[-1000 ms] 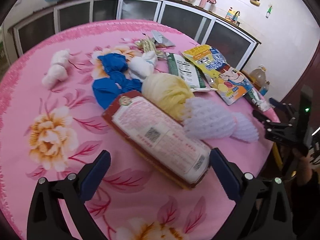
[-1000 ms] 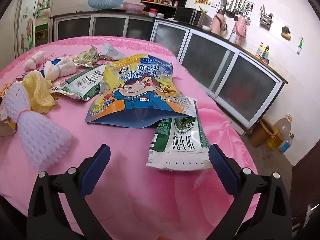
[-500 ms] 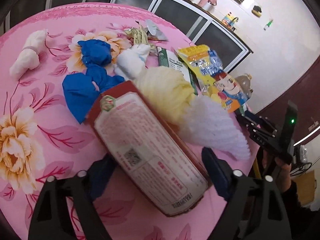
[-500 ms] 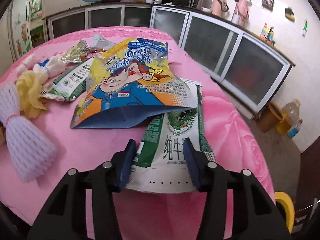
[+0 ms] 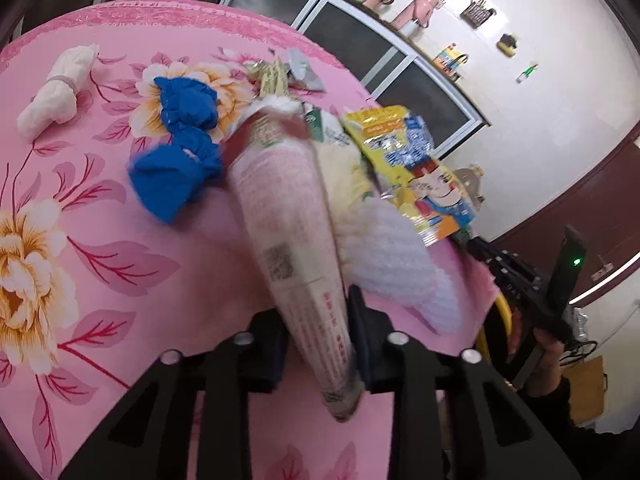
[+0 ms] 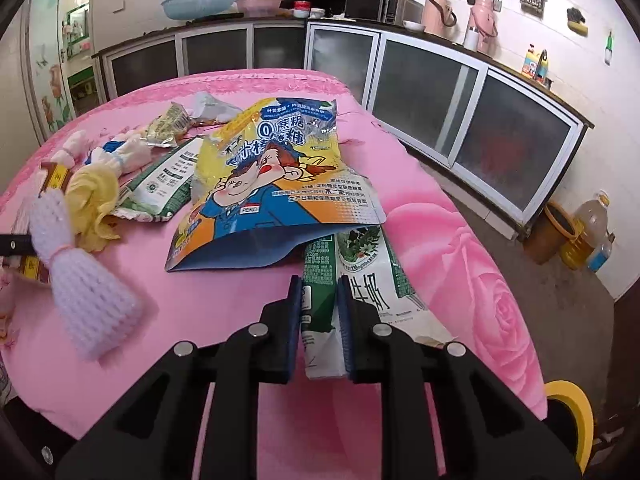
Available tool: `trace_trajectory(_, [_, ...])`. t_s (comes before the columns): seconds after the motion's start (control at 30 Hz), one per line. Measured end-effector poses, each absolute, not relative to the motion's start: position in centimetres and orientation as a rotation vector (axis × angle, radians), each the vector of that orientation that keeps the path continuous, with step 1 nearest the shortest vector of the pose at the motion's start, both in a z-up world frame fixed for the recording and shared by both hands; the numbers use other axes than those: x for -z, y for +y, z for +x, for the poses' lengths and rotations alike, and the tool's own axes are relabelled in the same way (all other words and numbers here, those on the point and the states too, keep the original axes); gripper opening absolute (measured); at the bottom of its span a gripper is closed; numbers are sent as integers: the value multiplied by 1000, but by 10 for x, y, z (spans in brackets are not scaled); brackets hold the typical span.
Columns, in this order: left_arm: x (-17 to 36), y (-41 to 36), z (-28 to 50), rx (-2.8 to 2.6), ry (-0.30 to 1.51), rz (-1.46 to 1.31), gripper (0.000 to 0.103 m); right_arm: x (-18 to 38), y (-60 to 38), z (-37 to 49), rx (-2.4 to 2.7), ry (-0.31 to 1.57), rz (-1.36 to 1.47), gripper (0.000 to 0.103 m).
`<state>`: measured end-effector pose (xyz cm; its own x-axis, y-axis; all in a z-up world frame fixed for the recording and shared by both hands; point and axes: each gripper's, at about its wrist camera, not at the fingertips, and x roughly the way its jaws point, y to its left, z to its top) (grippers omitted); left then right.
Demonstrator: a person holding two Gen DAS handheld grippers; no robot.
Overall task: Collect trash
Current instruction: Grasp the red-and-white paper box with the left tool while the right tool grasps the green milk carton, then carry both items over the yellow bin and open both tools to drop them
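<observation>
My left gripper point(image 5: 316, 344) is shut on a long red and white packet point(image 5: 288, 220), which stands tilted on edge over the pink floral tablecloth point(image 5: 80, 240). My right gripper point(image 6: 318, 320) is shut on a green and white milk pouch point(image 6: 360, 276) lying near the table's right edge, partly under a yellow and blue candy bag point(image 6: 272, 184). The candy bag also shows in the left wrist view point(image 5: 416, 168).
A blue cloth bundle point(image 5: 180, 160), a cream bundle point(image 5: 60, 88), a white mesh bundle point(image 6: 80, 276), a yellow bundle point(image 6: 94, 200), another green pouch point(image 6: 164, 184) and small wrappers point(image 6: 172, 124) lie on the table. Cabinets point(image 6: 460, 92) and oil bottles point(image 6: 588, 228) stand at the right.
Both grippers moved forward and closed. The left one took hold of the red and white packet and tipped it on edge. The right one closed on the milk pouch.
</observation>
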<state>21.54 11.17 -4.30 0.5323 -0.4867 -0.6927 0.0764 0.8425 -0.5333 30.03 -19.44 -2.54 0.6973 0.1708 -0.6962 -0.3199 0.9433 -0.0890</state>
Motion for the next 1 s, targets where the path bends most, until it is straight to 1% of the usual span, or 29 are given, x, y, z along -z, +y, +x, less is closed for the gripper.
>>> trace_trajectory(0.23, [20,121,201,370,887,-486,21,9,-194,281,-239,716,-264,16])
trace_trajectory(0.47, [0,138,183,367,822,-494,21,-9,-200,272,-85,658,-365,16])
trace_trajectory(0.7, [-22,149,166,359,760,-478,21,-38,-216,257,-52,606,-339,16])
trace_trajectory(0.87, [-33,138,160,390,751,-436,22,-50,-234,244,-22,599,-303,16])
trace_trajectory(1.0, [-34,111,165,461,775,-387,22,-54,-260,225,20,600,-261,16])
